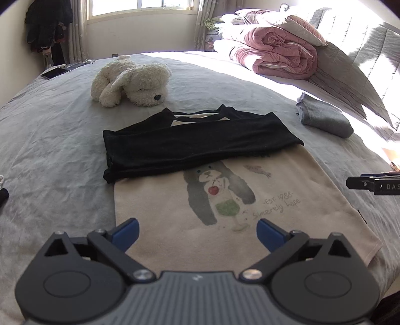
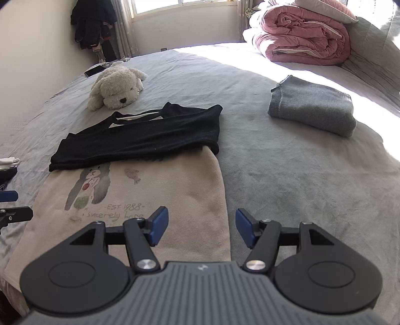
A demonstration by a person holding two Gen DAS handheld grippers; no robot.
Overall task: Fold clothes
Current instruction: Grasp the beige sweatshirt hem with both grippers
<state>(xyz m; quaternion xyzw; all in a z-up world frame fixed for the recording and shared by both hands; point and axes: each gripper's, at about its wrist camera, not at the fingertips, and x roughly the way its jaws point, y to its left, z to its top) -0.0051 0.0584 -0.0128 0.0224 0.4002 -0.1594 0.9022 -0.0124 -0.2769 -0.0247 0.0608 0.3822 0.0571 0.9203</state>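
Each black claw (image 1: 197, 233) (image 2: 200, 226) has blue pads, silver screws, ribbed grey base.

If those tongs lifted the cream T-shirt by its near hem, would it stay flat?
Probably not. The T-shirt lies thin and limp on the bed, so it would likely sag. Its black sleeves, folded across loosely, might slide off.

White plush dog (image 1: 132, 81) on grey bedsheet (image 2: 300, 175); pink quilt (image 1: 280, 53) rolled near window (image 1: 140, 6).
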